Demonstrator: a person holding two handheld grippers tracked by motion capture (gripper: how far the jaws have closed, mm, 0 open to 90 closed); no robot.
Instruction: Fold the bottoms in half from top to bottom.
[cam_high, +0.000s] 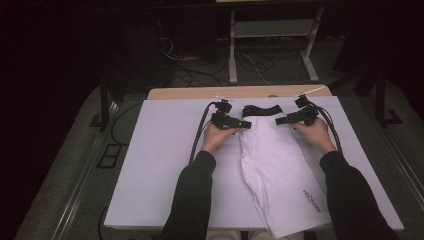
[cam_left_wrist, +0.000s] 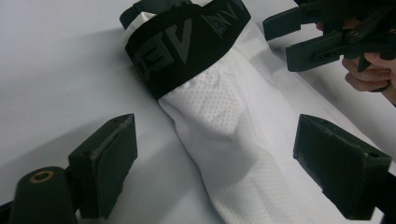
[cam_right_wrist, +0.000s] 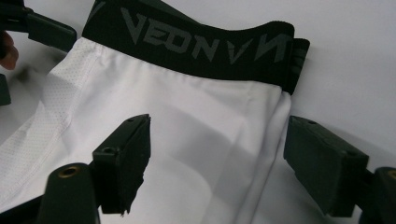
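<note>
A folded white mesh garment with a black lettered elastic waistband (cam_high: 272, 165) is lying on the pale grey bench (cam_high: 160, 165), running from the upper centre of the high view down to its lower right. The left gripper (cam_high: 246, 124) and right gripper (cam_high: 278, 120) are hovering at the two sides of the waistband end, fingers spread and clenching nothing, with fabric between the right pair. Judging by this, the waistband is not yet being gripped, so the handling looks barely begun.

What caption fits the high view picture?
Two hand-held grippers, left and right, poised open beside the black waistband of white shorts.
</note>
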